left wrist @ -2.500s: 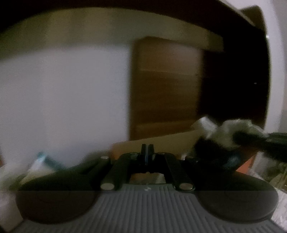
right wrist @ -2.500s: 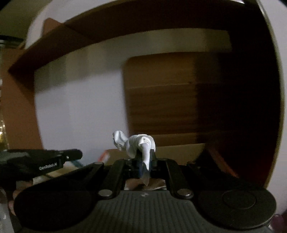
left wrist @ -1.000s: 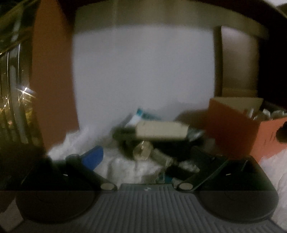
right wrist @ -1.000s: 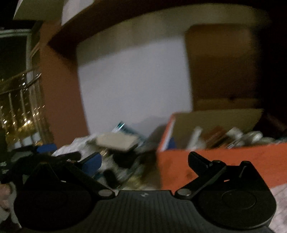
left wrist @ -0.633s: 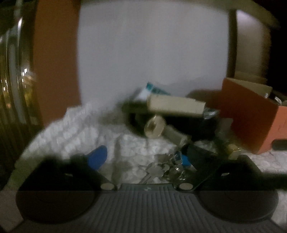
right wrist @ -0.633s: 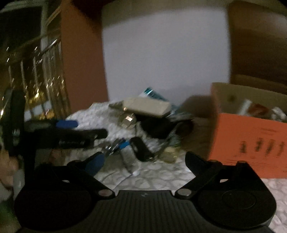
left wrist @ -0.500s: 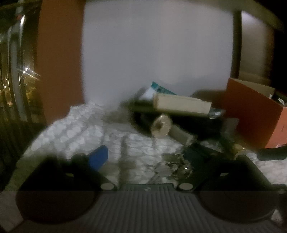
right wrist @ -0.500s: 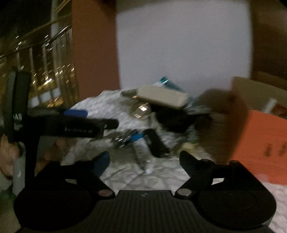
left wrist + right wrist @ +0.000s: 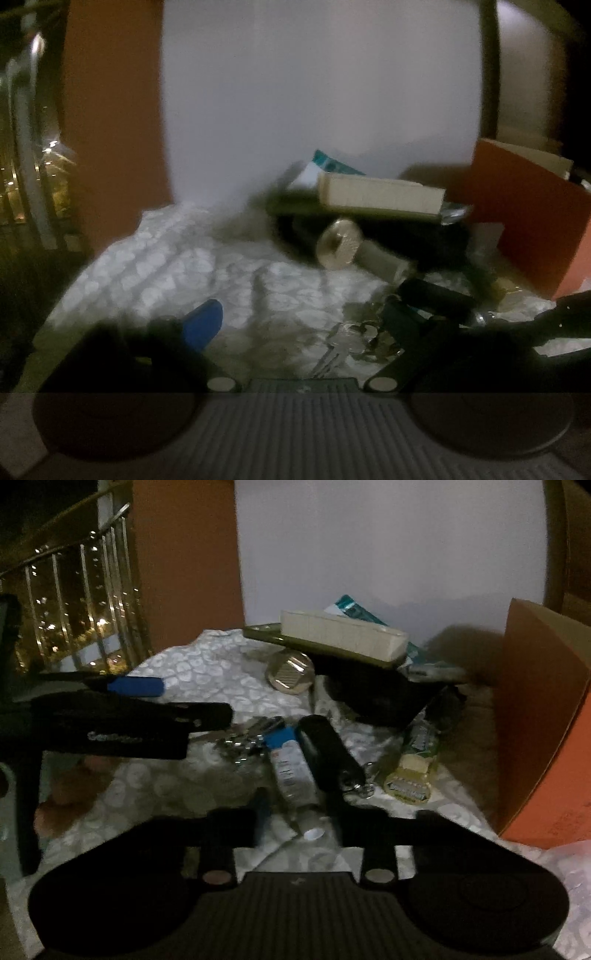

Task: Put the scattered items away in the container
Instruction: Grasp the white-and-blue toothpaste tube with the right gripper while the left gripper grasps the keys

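An orange box (image 9: 535,716) stands at the right; it also shows in the left wrist view (image 9: 532,218). Scattered items lie on a white patterned cloth (image 9: 207,672): a clear tube with a blue label (image 9: 291,771), a black fob (image 9: 328,749), a bunch of keys (image 9: 247,738), a green packet (image 9: 413,764), a brass knob (image 9: 290,672) and a cream box (image 9: 340,633). My right gripper (image 9: 299,819) is open, its fingers either side of the tube's near end. My left gripper (image 9: 299,325) is open above the keys (image 9: 354,339).
The cream box rests on a dark green tray (image 9: 321,646) and a black object (image 9: 373,698). A teal-and-white tube (image 9: 351,609) lies behind it. A white wall stands at the back, an orange panel and a railing (image 9: 74,587) at the left.
The right gripper let go of a white crumpled item and opened. Both grippers swung left from the box and came down low over the scattered items; the left one opened.
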`<state>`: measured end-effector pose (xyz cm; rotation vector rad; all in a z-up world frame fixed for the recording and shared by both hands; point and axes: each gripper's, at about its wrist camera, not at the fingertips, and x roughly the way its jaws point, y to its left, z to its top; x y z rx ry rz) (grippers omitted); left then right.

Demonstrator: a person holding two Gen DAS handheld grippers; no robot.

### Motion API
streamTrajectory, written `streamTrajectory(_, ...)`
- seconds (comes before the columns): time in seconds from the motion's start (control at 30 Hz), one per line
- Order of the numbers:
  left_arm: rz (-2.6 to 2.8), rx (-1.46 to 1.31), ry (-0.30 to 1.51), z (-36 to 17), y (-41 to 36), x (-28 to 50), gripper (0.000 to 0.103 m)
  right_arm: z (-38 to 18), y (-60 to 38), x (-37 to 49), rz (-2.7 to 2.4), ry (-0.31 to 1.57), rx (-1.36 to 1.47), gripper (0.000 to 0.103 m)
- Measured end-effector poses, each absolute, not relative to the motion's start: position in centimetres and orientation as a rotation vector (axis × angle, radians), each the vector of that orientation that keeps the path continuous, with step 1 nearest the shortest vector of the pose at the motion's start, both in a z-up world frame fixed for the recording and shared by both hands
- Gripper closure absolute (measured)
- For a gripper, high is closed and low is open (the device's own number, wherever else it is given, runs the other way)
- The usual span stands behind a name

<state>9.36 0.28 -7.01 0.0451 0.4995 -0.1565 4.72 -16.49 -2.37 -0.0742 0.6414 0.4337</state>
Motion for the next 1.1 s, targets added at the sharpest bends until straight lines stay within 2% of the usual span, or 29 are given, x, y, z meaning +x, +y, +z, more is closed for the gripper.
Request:
streamTrajectory(0.47,-0.245,0.046,0.449,-6.7,-1.1,7.9,0.002,-2.5,-15.9,5.2,0.38,0.651,-0.072,0.081)
streamTrajectory(0.63,-0.249,0.057,0.502,-7.1,-1.4,8.8,0.004,-2.4,-16.3,4.8,0.376,0.642,-0.049,0.082)
streamTrajectory(0.8,-0.276,0.086,0.529,-7.5,-2.2,9.0,0.012,-2.1,-17.7,3.7,0.358,0.63,-0.021,0.086)
streamTrajectory(0.97,-0.296,0.099,0.573,-7.9,-3.5,9.7,0.013,-2.0,-20.0,2.3,0.323,0.627,0.0,0.086)
streamTrajectory(1.07,-0.28,0.098,0.644,-8.5,-3.8,10.8,0.03,-2.0,-21.2,1.6,0.303,0.619,0.013,0.086)
streamTrajectory(1.1,-0.271,0.09,0.645,-8.5,-3.6,10.8,0.045,-2.0,-21.5,1.3,0.297,0.615,0.016,0.086)
